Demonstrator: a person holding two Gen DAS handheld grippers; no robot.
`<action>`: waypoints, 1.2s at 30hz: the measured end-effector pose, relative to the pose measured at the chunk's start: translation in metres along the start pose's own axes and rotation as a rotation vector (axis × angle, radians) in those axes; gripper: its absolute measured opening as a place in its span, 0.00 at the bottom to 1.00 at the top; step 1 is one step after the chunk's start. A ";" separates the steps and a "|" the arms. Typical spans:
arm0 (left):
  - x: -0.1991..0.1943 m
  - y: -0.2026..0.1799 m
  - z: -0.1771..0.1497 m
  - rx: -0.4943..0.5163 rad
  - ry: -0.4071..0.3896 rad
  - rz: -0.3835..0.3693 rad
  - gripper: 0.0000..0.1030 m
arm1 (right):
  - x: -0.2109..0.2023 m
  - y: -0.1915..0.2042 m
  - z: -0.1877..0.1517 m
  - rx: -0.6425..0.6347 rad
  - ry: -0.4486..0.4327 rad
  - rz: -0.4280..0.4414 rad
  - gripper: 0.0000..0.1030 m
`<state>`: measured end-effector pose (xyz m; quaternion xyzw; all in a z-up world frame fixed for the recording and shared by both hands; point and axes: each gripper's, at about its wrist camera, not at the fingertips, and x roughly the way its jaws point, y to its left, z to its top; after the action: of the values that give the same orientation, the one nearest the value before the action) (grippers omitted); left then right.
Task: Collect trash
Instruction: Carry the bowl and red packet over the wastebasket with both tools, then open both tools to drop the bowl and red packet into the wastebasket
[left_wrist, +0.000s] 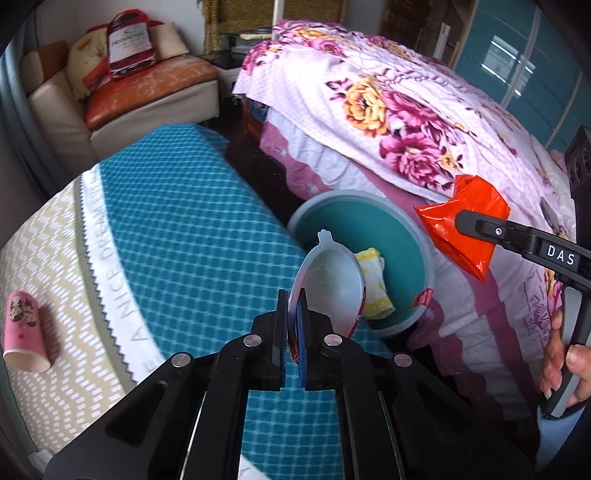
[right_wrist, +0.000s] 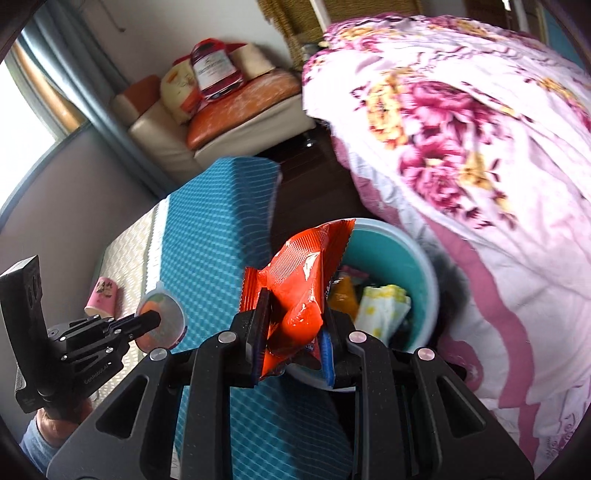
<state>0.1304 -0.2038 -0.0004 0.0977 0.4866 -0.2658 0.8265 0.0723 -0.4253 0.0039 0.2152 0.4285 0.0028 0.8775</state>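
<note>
My left gripper (left_wrist: 293, 306) is shut on the edge of a round white plastic lid (left_wrist: 328, 280), held over the near rim of a teal bin (left_wrist: 369, 221) on the floor. In the right wrist view that lid (right_wrist: 164, 321) shows an orange print, with the left gripper (right_wrist: 153, 317) on it. My right gripper (right_wrist: 295, 314) is shut on a crumpled orange-red snack wrapper (right_wrist: 299, 284), just in front of the bin (right_wrist: 384, 251). From the left wrist view the wrapper (left_wrist: 469, 225) hangs to the right of the bin, in the right gripper (left_wrist: 461, 221). A pink paper cup (left_wrist: 24, 328) lies on its side on the bench.
The bin holds a yellow-and-white crumpled tissue (left_wrist: 375, 288) and an orange item (right_wrist: 343, 295). A teal-covered bench (left_wrist: 177, 229) stands left of it, a bed with a floral quilt (left_wrist: 388, 110) right. A sofa with cushions (left_wrist: 147, 85) sits behind. A hand (left_wrist: 565, 369) grips the right tool.
</note>
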 end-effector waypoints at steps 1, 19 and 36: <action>0.004 -0.007 0.003 0.007 0.006 -0.005 0.05 | -0.002 -0.005 0.000 0.005 -0.002 -0.002 0.22; 0.058 -0.051 0.033 0.095 0.060 -0.011 0.05 | 0.014 -0.043 0.005 0.058 0.018 -0.015 0.22; 0.065 -0.043 0.040 0.076 0.029 0.033 0.76 | 0.027 -0.046 0.012 0.071 0.041 -0.038 0.23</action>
<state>0.1626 -0.2796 -0.0316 0.1409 0.4865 -0.2691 0.8192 0.0900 -0.4668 -0.0275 0.2380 0.4503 -0.0249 0.8602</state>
